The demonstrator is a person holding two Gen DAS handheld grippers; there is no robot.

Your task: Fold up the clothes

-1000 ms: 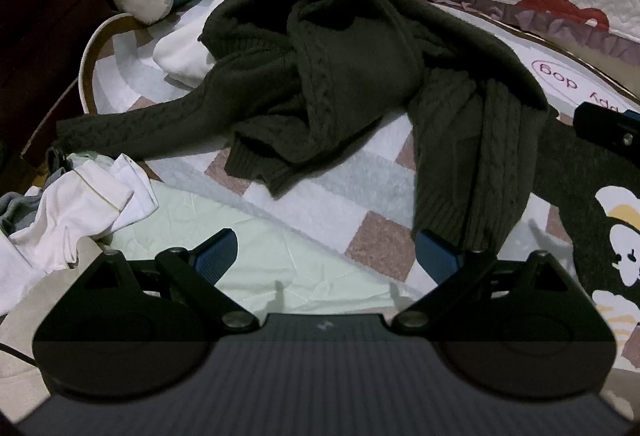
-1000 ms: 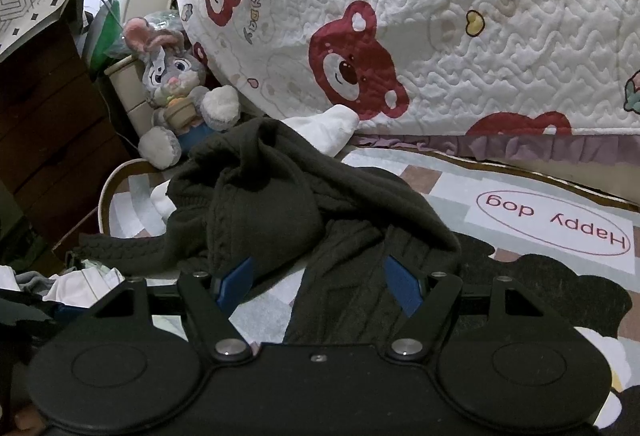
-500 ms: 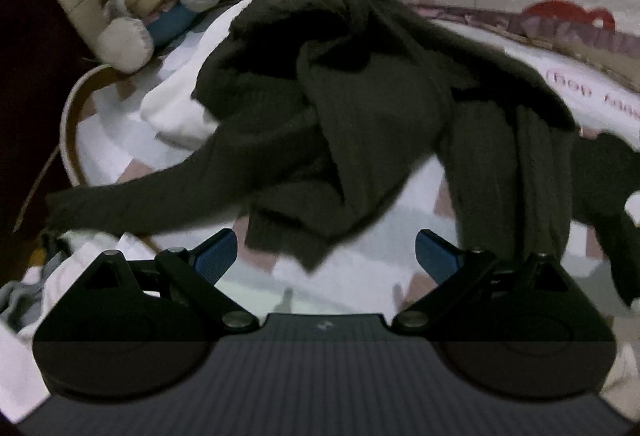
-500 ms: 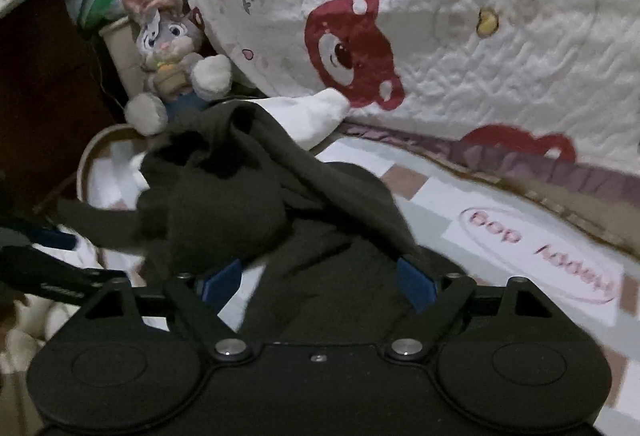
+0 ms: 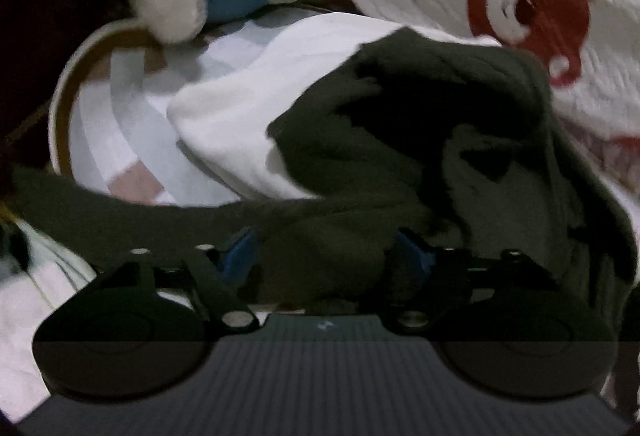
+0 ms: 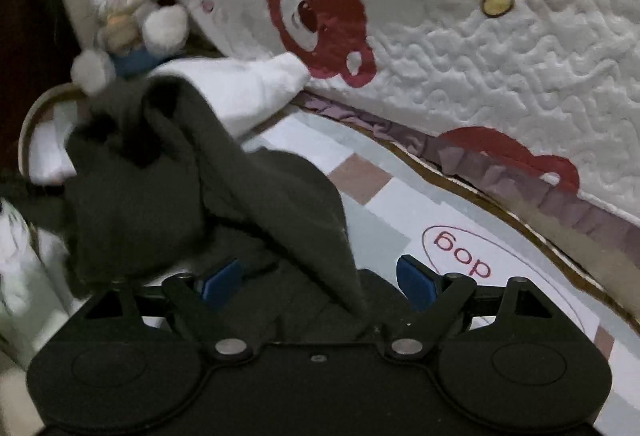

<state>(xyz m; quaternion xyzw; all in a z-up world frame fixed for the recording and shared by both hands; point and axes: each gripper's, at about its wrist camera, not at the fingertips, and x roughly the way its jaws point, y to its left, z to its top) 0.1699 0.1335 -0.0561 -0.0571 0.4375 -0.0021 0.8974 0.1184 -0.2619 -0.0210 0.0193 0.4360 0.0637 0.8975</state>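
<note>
Both grippers have closed in on the crumpled dark sweater [image 5: 400, 171], left gripper [image 5: 326, 256] and right gripper [image 6: 320, 278] fingers open around its folds, grasp seemingly imminent.

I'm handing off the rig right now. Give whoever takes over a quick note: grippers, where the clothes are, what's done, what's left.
Left gripper: open, jaws either side of a fold of the dark sweater, not clamped.
Right gripper: open, low over the same sweater, a ridge of its fabric running between the jaws.
Sweater lies crumpled on the patterned mat, partly over a white garment. More white clothes at the left edge.
Done: nothing folded.
Left: grip, spread the sweater flat, fold it, then the rest.
</note>
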